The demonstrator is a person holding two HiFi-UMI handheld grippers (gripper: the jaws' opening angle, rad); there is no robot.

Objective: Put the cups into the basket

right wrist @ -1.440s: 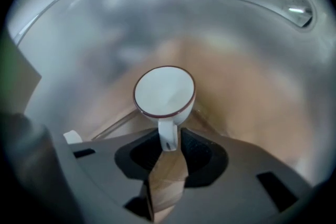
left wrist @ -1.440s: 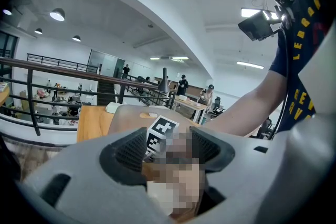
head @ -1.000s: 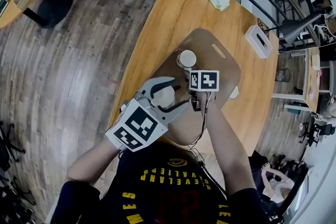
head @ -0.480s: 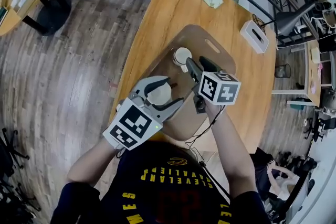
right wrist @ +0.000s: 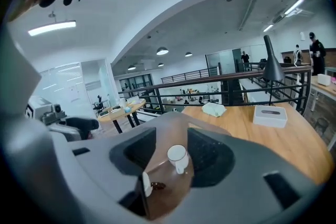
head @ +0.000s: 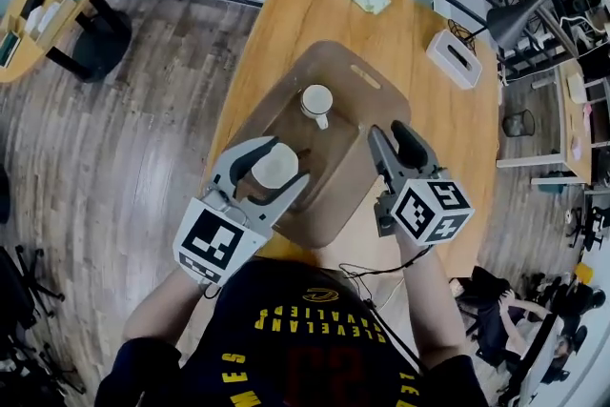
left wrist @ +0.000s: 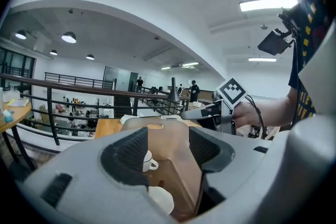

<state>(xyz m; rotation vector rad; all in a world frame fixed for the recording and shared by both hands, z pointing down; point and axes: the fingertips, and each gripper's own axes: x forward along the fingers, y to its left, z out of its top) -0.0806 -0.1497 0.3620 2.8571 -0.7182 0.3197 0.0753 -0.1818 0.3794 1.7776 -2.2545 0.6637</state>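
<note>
The left gripper [left wrist: 168, 147] has its fingers apart over the near cup [head: 274, 169], not clamped on it. This and the far cup [head: 316, 100], 2 in all, stand in the basket [head: 334, 62] at the surface's [head: 438, 129] left edge. Both are probably rigid, smooth and breakable; grip across the wall. The right gripper [head: 388, 131] has its fingers apart, just narrowed, and is empty.

Right gripper [head: 387, 131] has withdrawn from the cup [head: 316, 100], empty jaws just closing slightly.

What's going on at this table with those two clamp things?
A person holds a gripper in each hand over a wooden basket. A far cup and a near cup sit inside. The left gripper hangs open above the near cup. The right gripper is raised at the basket's side, jaws apart though just closing slightly, nothing between them.
</note>
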